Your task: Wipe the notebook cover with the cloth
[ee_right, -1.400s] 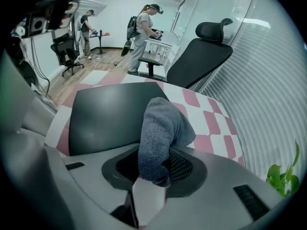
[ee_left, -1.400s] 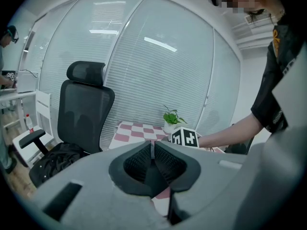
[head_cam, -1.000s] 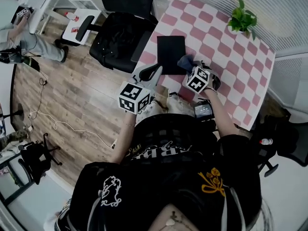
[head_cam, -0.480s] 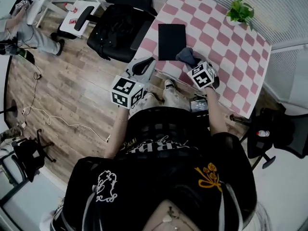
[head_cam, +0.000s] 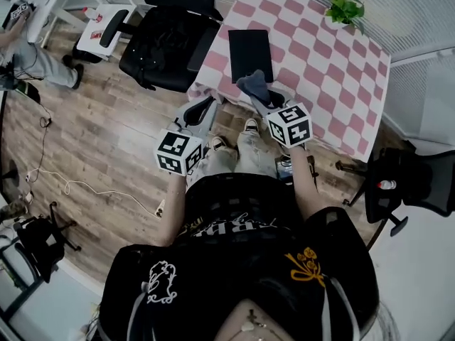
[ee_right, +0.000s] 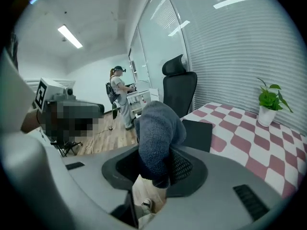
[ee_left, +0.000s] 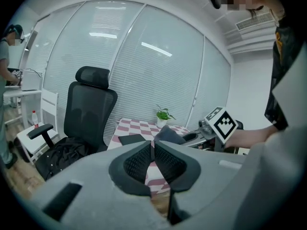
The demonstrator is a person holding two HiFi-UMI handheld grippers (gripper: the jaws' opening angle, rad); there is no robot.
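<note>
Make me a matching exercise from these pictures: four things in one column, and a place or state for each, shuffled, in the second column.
Things:
1. notebook
2. cloth
3. potted plant
4. left gripper

Places or states:
A. shut, nothing between its fingers
B. lying flat on the checkered table
C. clamped in the right gripper
D. standing near the table's far edge

Pairs: 1-B, 2-C, 3-D, 4-A
</note>
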